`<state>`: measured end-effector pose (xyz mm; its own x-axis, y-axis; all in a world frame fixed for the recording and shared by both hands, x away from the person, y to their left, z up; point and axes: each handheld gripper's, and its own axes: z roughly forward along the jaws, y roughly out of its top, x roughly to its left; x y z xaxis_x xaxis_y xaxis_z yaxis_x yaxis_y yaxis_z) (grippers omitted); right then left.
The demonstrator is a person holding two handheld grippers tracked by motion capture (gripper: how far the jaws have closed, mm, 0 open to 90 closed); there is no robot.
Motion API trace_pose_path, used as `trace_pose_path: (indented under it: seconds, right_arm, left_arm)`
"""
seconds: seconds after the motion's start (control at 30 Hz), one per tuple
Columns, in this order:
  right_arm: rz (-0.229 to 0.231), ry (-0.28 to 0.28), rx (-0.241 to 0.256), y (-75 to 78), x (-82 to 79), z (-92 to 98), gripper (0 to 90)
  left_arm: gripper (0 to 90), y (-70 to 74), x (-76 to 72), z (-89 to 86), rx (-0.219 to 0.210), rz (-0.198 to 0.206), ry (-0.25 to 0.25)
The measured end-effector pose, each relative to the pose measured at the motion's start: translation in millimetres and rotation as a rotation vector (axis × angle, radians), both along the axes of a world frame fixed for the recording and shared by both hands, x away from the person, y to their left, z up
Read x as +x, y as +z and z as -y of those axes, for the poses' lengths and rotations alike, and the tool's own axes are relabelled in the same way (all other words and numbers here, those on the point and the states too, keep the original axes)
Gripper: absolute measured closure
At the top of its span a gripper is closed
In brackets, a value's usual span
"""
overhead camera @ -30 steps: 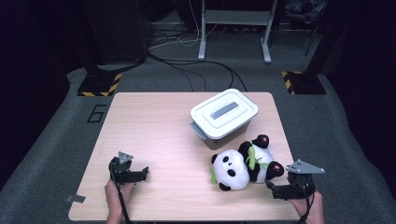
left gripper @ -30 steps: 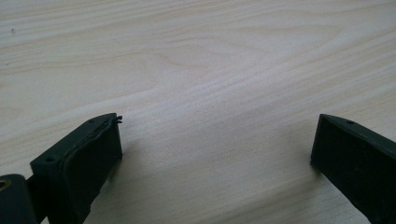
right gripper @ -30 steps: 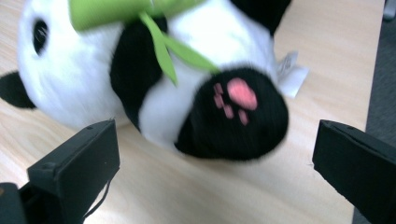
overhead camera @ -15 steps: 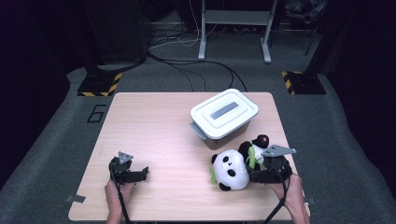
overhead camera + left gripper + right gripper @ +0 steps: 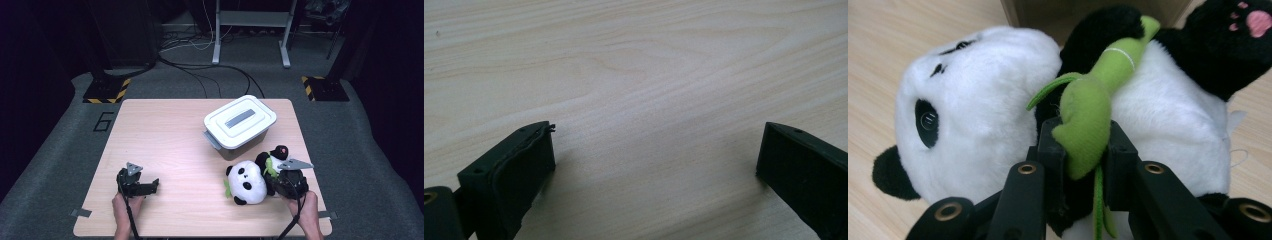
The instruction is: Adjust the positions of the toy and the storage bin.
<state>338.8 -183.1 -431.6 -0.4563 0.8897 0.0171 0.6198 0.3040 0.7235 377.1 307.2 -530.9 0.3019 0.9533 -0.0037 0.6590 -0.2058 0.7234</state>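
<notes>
The right hand-held gripper (image 5: 1082,150) has its jaws pinched on the green bamboo piece (image 5: 1088,107) that the panda (image 5: 250,181) holds against its chest; the panda lies on its back at the near right of the bench (image 5: 165,130), just in front of the lidded white box (image 5: 240,125). The left hand-held gripper (image 5: 145,187) rests on the bench near its front left edge, well apart from the panda, jaws spread wide over bare wood.

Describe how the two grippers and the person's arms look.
Both the left gripper and the right gripper are black, each with two blocky jaws and a grey three-cornered plate on top. The right one shows brass-ringed screw holes. A black cable trails from each along bare forearms; no sleeves are visible.
</notes>
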Motion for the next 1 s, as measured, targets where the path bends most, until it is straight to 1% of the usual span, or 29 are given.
trace_pose_path:
  seconds: [0.07,0.1,0.13,0.17,0.2,0.27,0.33,0.37,0.4,0.43,0.5,0.57,0.63,0.67,0.7,0.73,0.77,0.83,0.9,0.93,0.97,1.0]
  right_arm:
    - [0.007,-0.006,0.010,0.8,-1.6,-0.6,75.7]
    - [0.022,-0.015,0.016,2.4,-4.2,-2.7,75.8]
    - [0.033,-0.019,0.032,3.6,-7.1,-6.1,75.9]
    - [0.034,-0.024,0.046,4.4,-9.7,-10.0,75.9]
    - [0.048,-0.030,0.047,5.6,-14.2,-17.6,75.9]
    - [0.053,-0.029,0.048,5.9,-15.9,-20.8,75.9]
    - [0.059,-0.028,0.075,7.0,-19.8,-28.8,75.9]
    - [0.066,-0.022,0.086,8.3,-23.5,-39.2,75.8]
    - [0.066,-0.022,0.086,8.3,-23.5,-39.2,75.8]
    - [0.065,-0.017,0.092,8.9,-24.9,-43.1,75.7]
    - [0.066,0.007,0.085,10.7,-28.9,-59.8,75.3]
    - [0.062,0.011,0.083,10.6,-29.1,-63.4,75.1]
    - [0.048,0.025,0.072,7.4,-29.2,-74.4,74.7]
    - [0.035,0.030,0.062,3.6,-28.2,-78.9,74.2]
    - [0.053,0.029,0.024,-3.5,-28.3,-86.3,72.9]
    - [0.053,0.029,0.024,-3.5,-28.3,-86.3,72.9]
    - [0.057,0.033,0.018,-3.0,-29.0,-85.5,70.6]
    - [0.049,0.054,0.031,-1.1,-28.4,-82.6,64.2]
    - [0.054,0.072,0.038,1.7,-29.2,-80.0,56.2]
    - [0.060,0.079,0.044,3.8,-30.3,-79.2,48.8]
    - [0.072,0.080,0.034,8.6,-31.6,-76.5,41.0]
    - [0.072,0.080,0.034,8.6,-31.6,-76.5,41.0]
  left_arm:
    - [1.8,0.0,-0.1,0.0,0.000,0.001,-0.001]
    - [2.0,0.1,-0.2,0.2,0.000,0.002,0.000]
    - [2.1,0.1,-0.2,0.2,0.001,0.002,0.000]
    - [2.2,0.1,-0.2,0.2,0.000,0.002,0.000]
    - [2.2,0.1,-0.2,0.2,0.000,0.002,0.000]
    - [2.2,0.0,-0.3,0.2,0.000,0.002,0.000]
    - [2.2,0.0,-0.2,0.2,0.000,0.002,0.000]
    - [2.2,0.0,-0.2,0.2,0.000,0.002,0.000]
    - [2.2,0.0,-0.2,0.2,0.000,0.002,0.000]
    - [2.2,0.0,-0.2,0.2,0.000,0.002,0.000]
    - [2.2,0.1,-0.2,0.1,0.000,0.002,0.000]
    - [2.2,0.1,-0.2,0.1,0.000,0.002,-0.001]
    - [2.2,0.1,-0.2,0.1,0.000,0.002,0.000]
    - [2.2,0.0,-0.3,0.1,0.000,0.002,0.000]
    - [2.2,0.0,-0.2,0.1,0.000,0.002,0.000]
    - [2.2,0.0,-0.2,0.1,0.000,0.002,0.000]
    - [2.3,0.1,-0.2,0.1,0.000,0.002,0.000]
    - [2.2,0.1,-0.2,0.1,0.000,0.002,0.000]
    - [2.2,0.1,-0.2,0.1,0.000,0.002,0.000]
    - [2.2,0.1,-0.2,0.1,0.000,0.002,0.000]
    - [2.3,0.1,-0.2,0.1,0.000,0.002,0.000]
    - [2.3,0.1,-0.2,0.1,0.000,0.001,0.000]
